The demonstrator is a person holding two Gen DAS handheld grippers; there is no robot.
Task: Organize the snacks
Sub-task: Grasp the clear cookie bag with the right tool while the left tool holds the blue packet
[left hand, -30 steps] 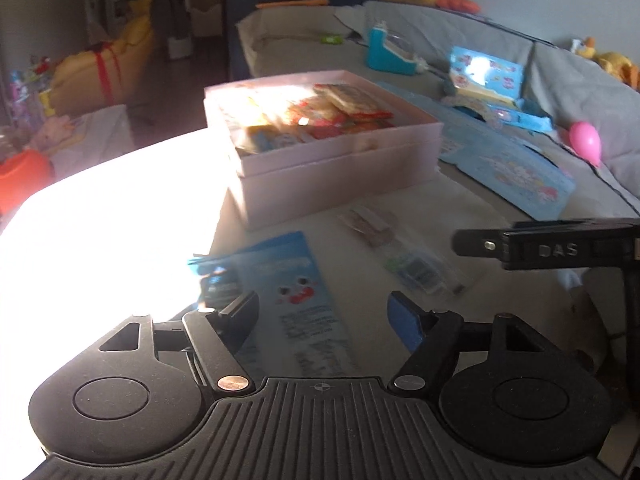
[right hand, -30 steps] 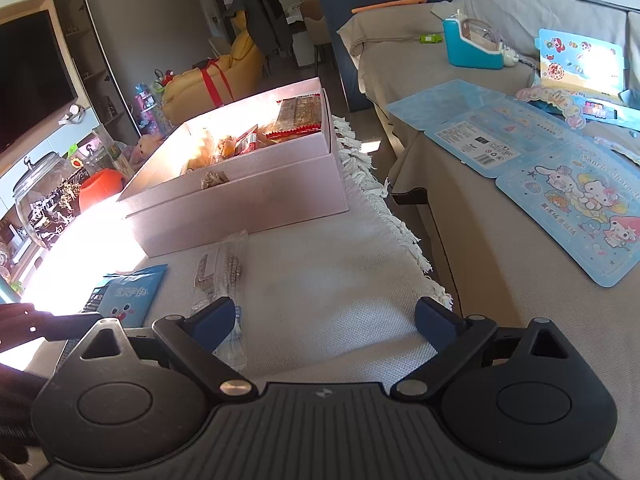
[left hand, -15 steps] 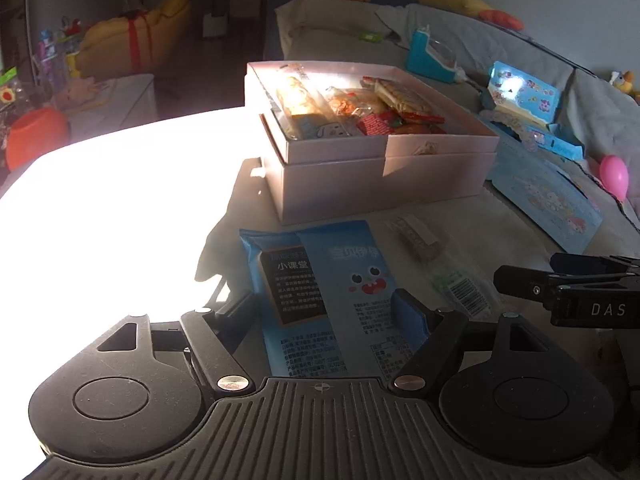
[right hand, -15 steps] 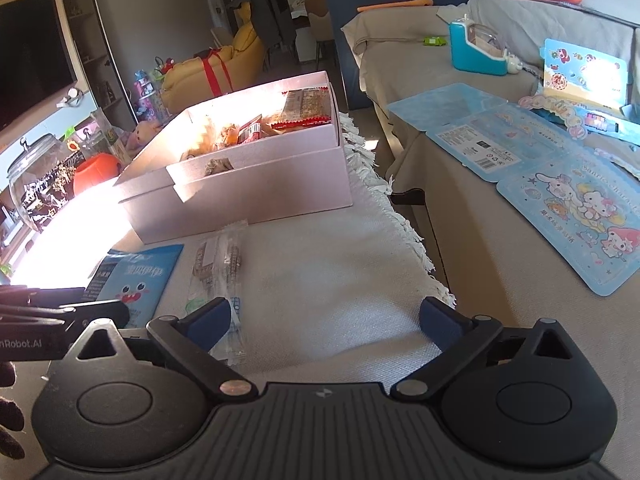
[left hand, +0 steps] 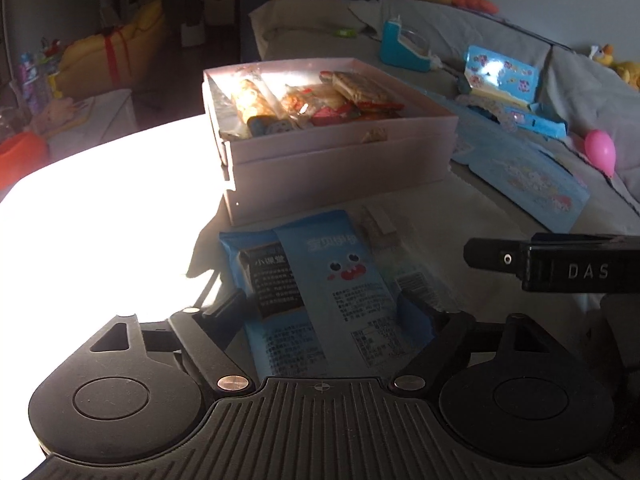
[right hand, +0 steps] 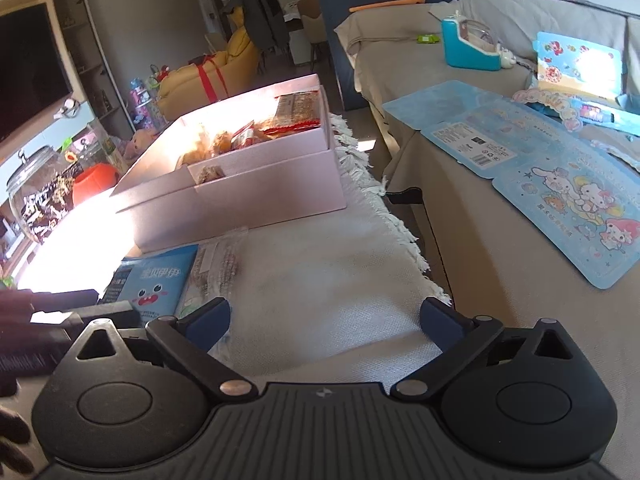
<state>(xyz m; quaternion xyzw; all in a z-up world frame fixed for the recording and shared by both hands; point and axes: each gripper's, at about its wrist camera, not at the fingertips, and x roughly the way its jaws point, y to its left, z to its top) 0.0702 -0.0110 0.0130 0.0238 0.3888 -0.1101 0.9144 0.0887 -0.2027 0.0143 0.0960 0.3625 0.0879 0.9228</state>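
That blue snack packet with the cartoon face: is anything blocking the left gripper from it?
Nothing visible. The blue snack packet lies flat on the cloth, already between the opening jaws of the left gripper. A clear-wrapped snack lies beside it, and the pink box stands just behind.

Pink box (right hand: 240,196) blocks ahead; bare cloth (right hand: 328,280) lies open beside the packets.
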